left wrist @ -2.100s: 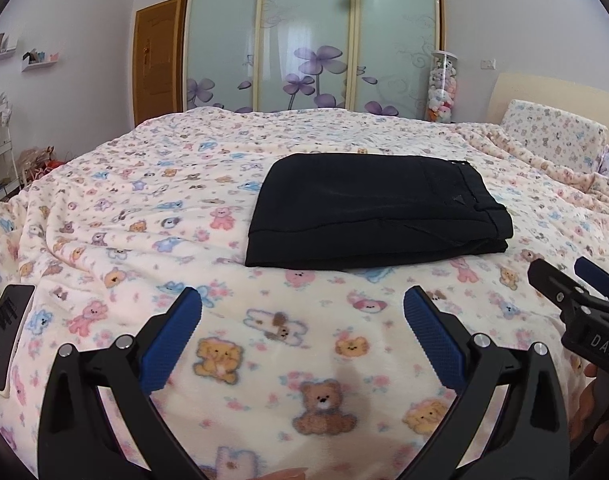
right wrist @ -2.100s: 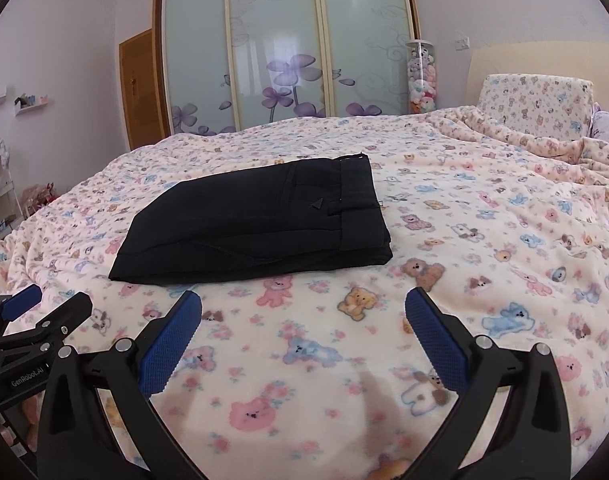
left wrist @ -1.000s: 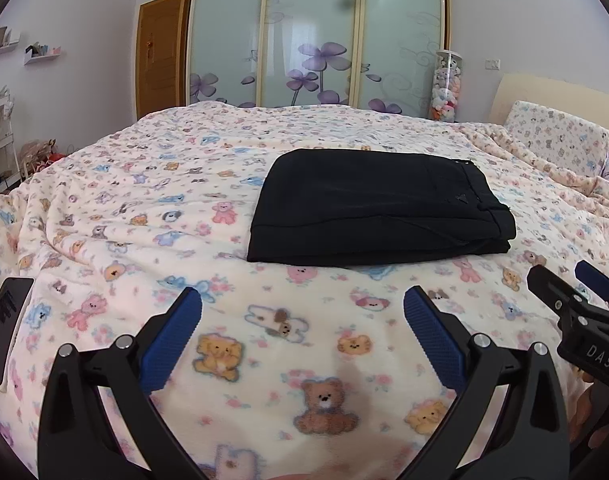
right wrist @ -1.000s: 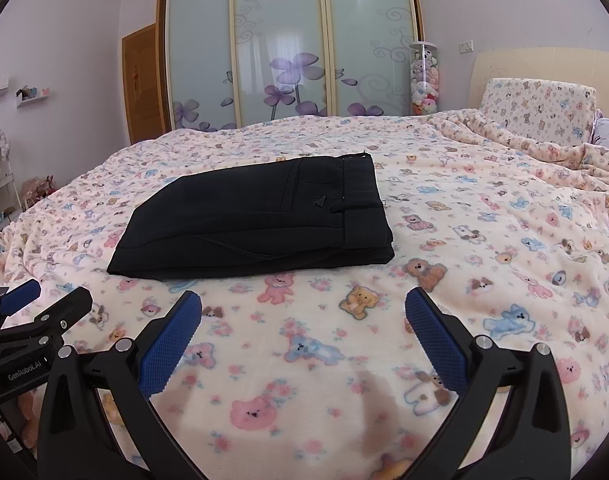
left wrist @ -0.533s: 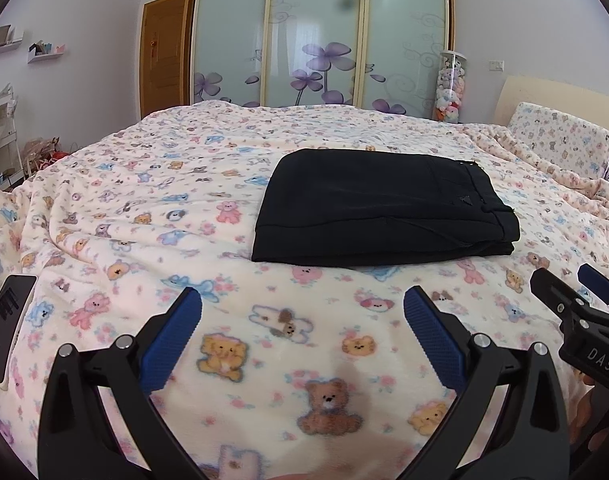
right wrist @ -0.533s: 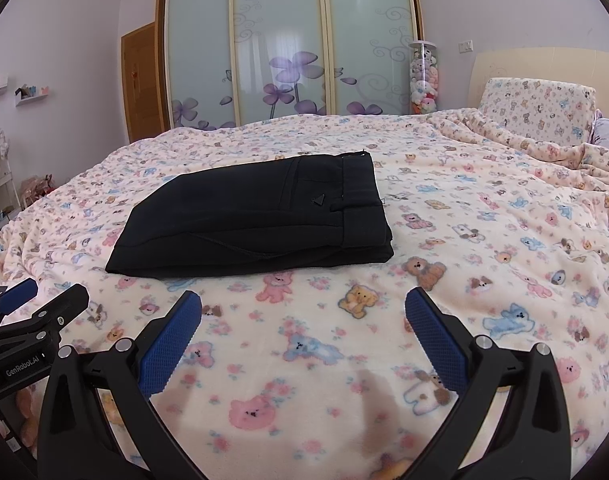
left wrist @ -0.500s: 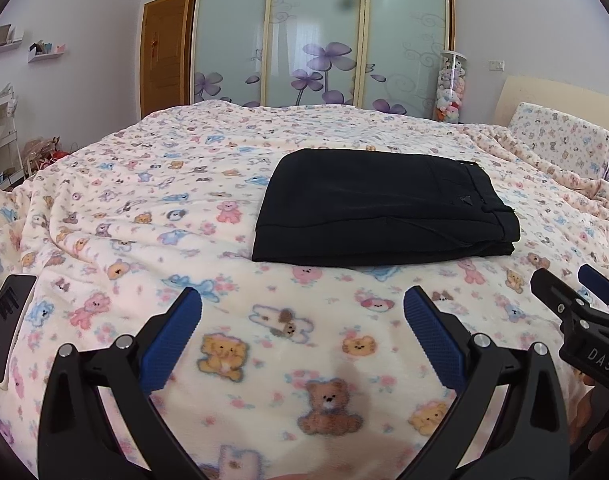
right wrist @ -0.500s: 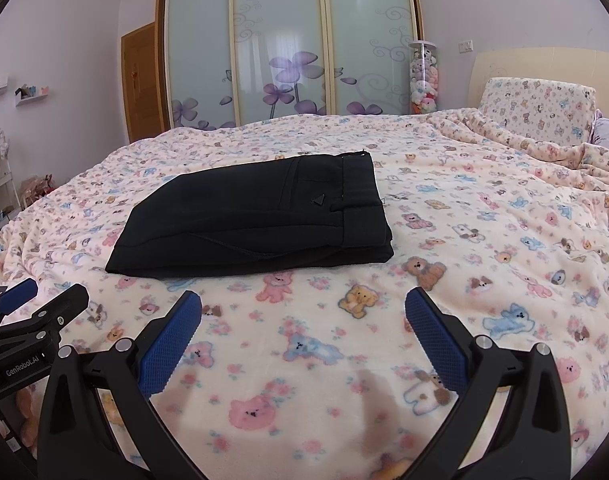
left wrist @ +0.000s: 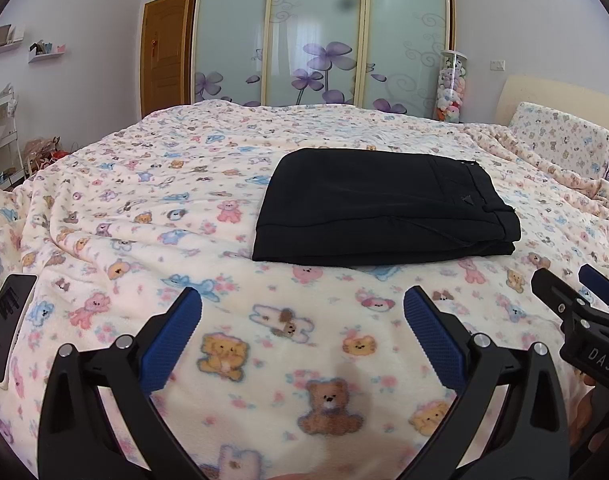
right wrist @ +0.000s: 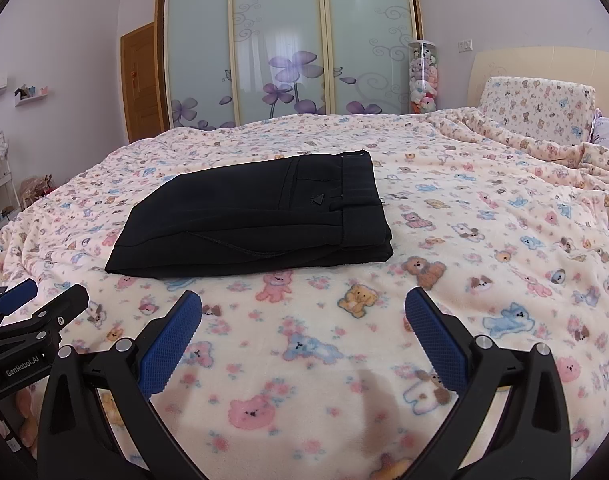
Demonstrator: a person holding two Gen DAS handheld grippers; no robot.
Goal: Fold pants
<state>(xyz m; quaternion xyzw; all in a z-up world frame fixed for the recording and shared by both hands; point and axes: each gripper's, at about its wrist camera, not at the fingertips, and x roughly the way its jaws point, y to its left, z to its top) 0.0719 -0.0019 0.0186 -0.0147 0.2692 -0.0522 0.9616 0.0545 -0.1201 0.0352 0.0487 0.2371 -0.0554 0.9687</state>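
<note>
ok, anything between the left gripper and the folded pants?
Nothing but bear-print blanket between the left gripper and the pants, per the left wrist view.

Bare blanket (left wrist: 304,320) before folded pants (left wrist: 380,208), phone (left wrist: 4,328) at left edge

Black pants (left wrist: 380,208) folded into a flat, neat rectangle, lying centre frame, waistband at the right end.

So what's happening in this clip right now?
A person holds two handheld grippers over a bed covered with a teddy-bear print blanket. The black pants lie folded into a neat rectangle on it, waistband toward the headboard side. The left gripper and right gripper are both open, empty and short of the pants, touching nothing. A dark phone lies at the blanket's left edge.
</note>
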